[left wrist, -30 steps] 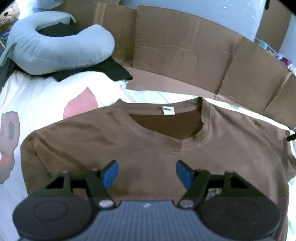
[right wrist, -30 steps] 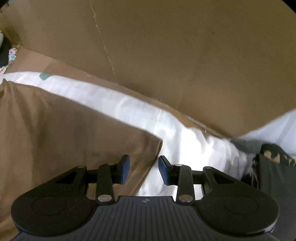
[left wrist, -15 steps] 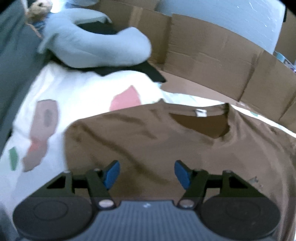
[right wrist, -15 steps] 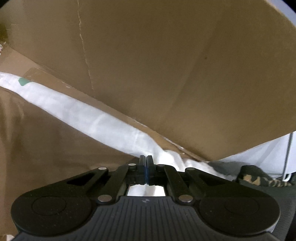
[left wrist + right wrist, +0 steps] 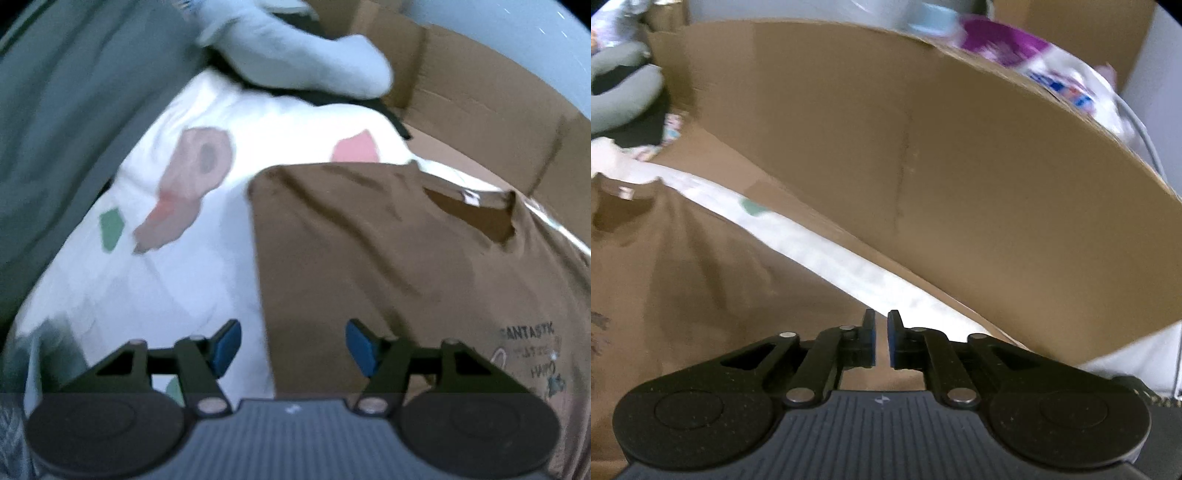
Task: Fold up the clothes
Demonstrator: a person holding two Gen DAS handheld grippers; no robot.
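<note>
Status: brown T-shirt (image 5: 406, 258) lies spread face-up on the white patterned bedsheet (image 5: 207, 266), collar toward the cardboard wall (image 5: 923, 155), printed chest graphic visible at the right edge of the left view. No fold made yet, by my judgement.

Left tool (image 5: 291, 345): jaws fairly wide and closing slowly, nothing between the pads. It hovers over the shirt's left side edge, one blue pad above the sheet, the other above brown fabric.

Right tool (image 5: 881, 339): jaws narrow with a slim gap, opening slightly. Brown fabric sits directly under the tips near the shirt's right edge; I cannot tell whether any cloth is pinched between the pads.

Risks from here:
1. Right tool's gap widening w/ cloth only lightly caught: the edge could slip out and the fold on that side would fail.
2. Left tool closing while straddling the hem: it may grab bedsheet together w/ shirt, dragging the sheet and wrinkling the layout.
3. Uneven grasp points L vs R: crooked fold line, skewed collar.
4. Right tool is near the cardboard wall; a wide lift could knock it.
5. Left view is motion-blurred, so edge position is approx.
</note>
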